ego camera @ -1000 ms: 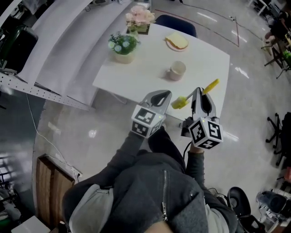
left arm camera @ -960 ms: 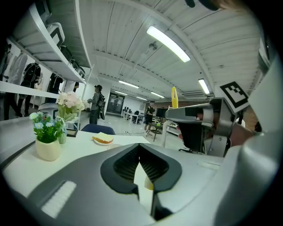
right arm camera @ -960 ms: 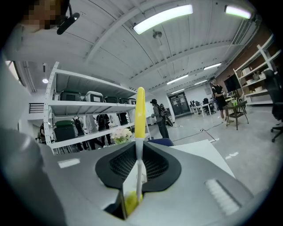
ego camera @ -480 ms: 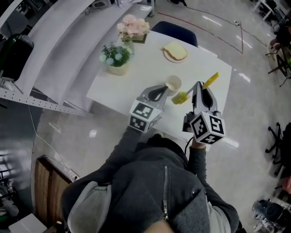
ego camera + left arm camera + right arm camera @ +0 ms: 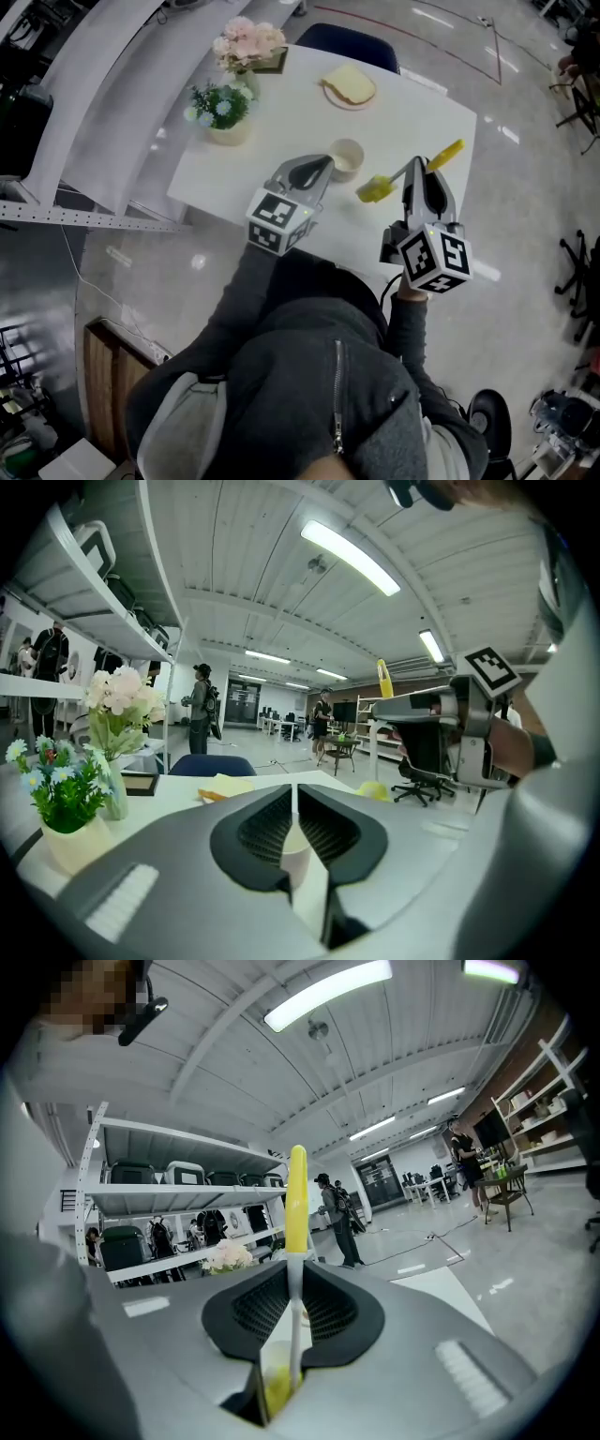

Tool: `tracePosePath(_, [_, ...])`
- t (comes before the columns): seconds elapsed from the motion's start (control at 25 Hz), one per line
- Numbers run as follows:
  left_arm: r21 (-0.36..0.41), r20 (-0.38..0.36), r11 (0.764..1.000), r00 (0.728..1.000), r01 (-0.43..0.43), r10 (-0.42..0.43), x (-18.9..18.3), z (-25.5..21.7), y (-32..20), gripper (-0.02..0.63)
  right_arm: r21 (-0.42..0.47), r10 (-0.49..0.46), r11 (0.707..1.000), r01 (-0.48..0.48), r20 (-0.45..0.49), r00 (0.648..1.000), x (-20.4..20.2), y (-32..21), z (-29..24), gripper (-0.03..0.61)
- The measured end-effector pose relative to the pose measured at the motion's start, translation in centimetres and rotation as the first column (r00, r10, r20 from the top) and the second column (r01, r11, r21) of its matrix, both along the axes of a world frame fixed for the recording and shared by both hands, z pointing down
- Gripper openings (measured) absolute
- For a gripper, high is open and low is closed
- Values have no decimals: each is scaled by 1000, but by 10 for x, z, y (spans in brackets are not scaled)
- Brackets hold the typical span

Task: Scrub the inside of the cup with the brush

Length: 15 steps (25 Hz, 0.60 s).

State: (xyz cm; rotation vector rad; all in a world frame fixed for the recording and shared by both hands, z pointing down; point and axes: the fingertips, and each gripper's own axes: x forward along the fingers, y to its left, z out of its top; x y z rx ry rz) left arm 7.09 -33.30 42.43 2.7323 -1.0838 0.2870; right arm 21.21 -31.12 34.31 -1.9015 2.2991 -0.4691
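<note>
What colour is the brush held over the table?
The brush is bright yellow at its bristle head and handle end, with a pale shaft between; clearest in the head view.

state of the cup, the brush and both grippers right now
Small cream cup: upright on the white table, looks empty, nothing gripping it.
Brush with yellow bristle head and yellow handle end: held over the table, outside the cup.
Left gripper: shut, empty, tips close by the cup.
Right gripper: shut on the brush's shaft.
</note>
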Motion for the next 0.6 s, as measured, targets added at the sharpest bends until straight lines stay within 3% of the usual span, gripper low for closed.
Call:
tracePosePath(0.08, [-5, 10, 999, 999, -33, 33, 1, 7, -3, 111, -4, 11, 1000, -11, 1, 1000, 3, 2, 4, 43])
tracePosePath(0.28, [-49, 35, 989, 989, -139, 141, 8, 37, -12, 437, -24, 45, 999, -45, -5, 999, 12, 3, 16, 43])
tracePosePath(0.44, [-105, 107, 964, 961, -244, 255, 19, 70, -16, 506, -58, 66, 996, -67, -18, 998, 15, 2, 28, 43])
tracePosePath(0.6, [-130, 156, 950, 940, -285, 304, 25, 101, -28, 528, -100, 87, 991, -89, -28, 996, 17, 2, 42, 43])
